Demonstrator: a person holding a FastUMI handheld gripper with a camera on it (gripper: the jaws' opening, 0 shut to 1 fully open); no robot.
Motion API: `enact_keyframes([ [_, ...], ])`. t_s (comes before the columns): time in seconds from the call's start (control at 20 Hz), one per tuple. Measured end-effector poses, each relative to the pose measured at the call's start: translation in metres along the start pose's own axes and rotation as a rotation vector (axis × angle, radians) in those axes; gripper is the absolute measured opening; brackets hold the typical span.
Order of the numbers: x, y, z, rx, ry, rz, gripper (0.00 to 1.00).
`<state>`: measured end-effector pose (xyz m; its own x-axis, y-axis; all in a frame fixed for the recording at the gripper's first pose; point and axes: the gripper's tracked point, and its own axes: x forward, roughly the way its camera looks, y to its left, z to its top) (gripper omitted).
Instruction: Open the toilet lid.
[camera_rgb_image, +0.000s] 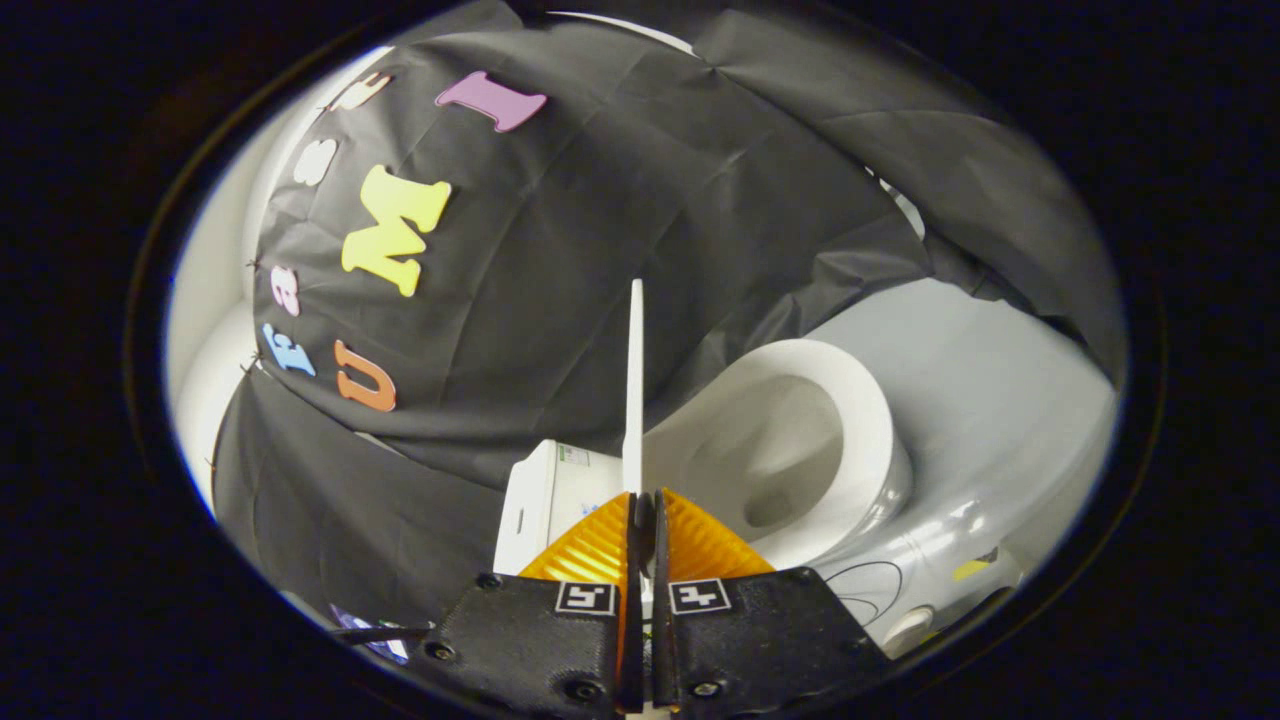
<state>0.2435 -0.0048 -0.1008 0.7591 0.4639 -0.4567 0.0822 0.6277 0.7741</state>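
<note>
The toilet tank sat to the left, just beyond the orange fingers. The gripper was closed narrowly on the thin white toilet lid, both fingers pressing its edge; the lid stood edge-on, rising straight ahead from between them. To the right lay the open toilet bowl on the pale floor.

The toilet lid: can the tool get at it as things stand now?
Yes, it seems so. The tool is already shut on the toilet lid, which stands edge-on between the orange fingers. Nothing blocks it. The open bowl lies to one side, beyond the fingers.
</note>
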Motion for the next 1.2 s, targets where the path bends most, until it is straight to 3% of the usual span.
enact_keyframes([
  [0.55,-0.001,0.041,-0.014,-0.119,0.010,-0.081,0.07],
  [1.2,0.000,0.095,-0.027,-0.218,0.026,-0.102,0.07],
])
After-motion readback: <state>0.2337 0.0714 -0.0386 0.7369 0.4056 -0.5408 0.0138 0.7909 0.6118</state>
